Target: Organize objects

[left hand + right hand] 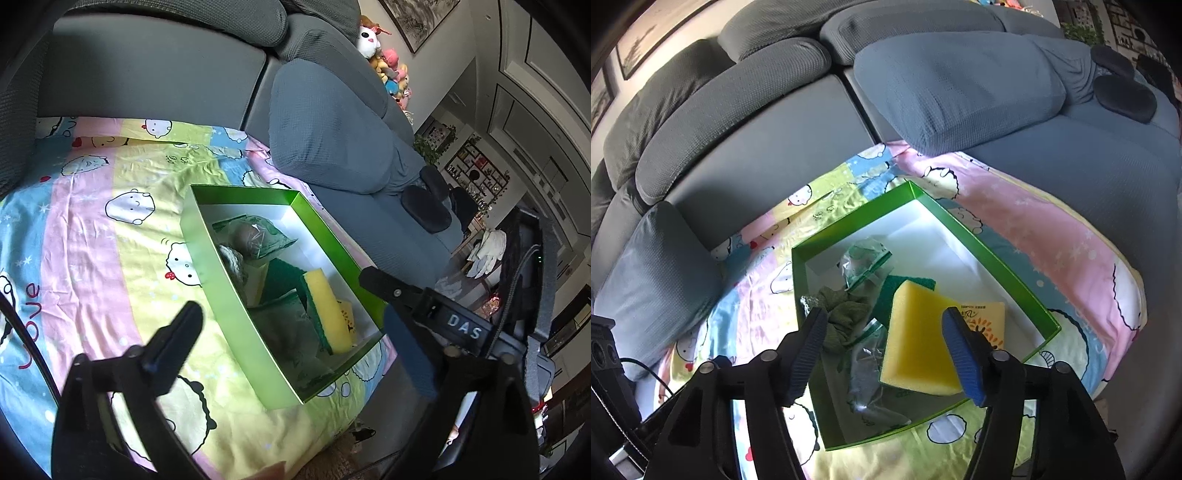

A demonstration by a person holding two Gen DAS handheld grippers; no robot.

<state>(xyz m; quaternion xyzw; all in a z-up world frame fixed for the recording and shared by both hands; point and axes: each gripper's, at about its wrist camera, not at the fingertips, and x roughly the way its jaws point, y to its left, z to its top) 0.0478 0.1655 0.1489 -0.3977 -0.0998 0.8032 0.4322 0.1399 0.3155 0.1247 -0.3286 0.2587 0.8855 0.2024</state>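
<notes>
A green box (251,195) (849,221) with a white inside lies open on a cartoon-print sheet (92,221) (1052,236). In it a yellow sponge (328,310) (916,339) with a green scouring side leans tilted, beside a clear bag (255,232) (864,262) of green items, a second clear bag (868,369), a crumpled green cloth (846,314) and a yellow packet (990,317). My left gripper (280,293) hovers above the box's near end, jaws wide open and empty. My right gripper (884,314) stands open over the sponge, pads not pressing it.
The sheet covers a grey sofa seat. A large grey cushion (325,122) (960,85) lies just beyond the box, and a smaller pillow (653,277) sits to its left. Black pads (424,210) (1123,92) rest on the sofa arm. Plush toys (388,66) pile behind.
</notes>
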